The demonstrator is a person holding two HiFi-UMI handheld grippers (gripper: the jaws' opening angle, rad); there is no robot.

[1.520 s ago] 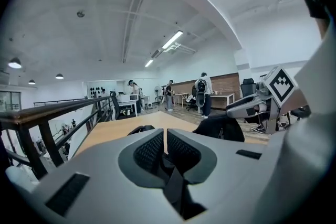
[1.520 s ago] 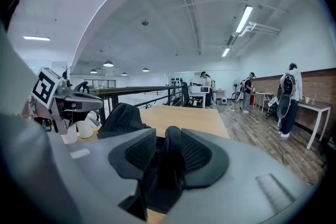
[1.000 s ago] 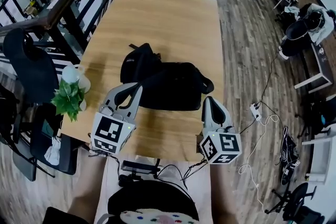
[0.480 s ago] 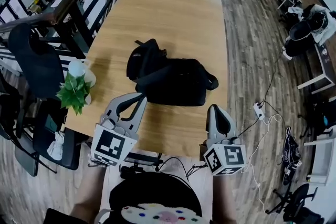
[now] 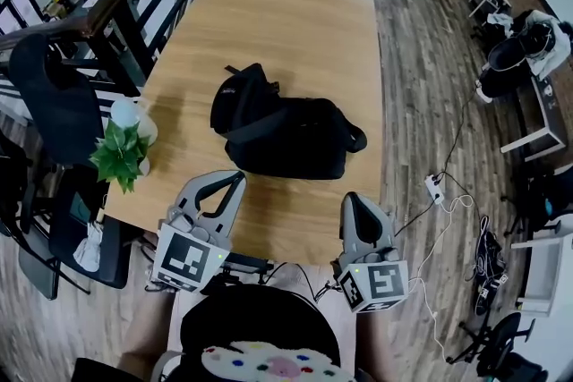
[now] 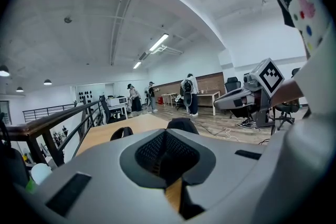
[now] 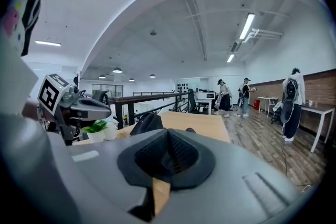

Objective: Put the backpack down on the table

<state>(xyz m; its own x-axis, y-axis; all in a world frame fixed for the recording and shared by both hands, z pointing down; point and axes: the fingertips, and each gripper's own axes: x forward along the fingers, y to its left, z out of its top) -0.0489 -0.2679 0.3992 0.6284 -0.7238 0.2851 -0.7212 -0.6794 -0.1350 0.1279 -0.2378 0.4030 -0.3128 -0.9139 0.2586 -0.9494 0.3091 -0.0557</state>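
The backpack (image 5: 286,134) lies flat on the bench (image 5: 269,22), long axis crosswise, its loop toward the right edge. The left hand-held gripper (image 5: 235,180) and the right hand-held gripper (image 5: 354,201) hover over the near edge, both closed and empty, tilted slightly down toward it.

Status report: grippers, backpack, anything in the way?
Left gripper shut, empty. Right gripper shut, empty. Backpack lying on table, clear of both. Plant at table's left edge, not in the way.
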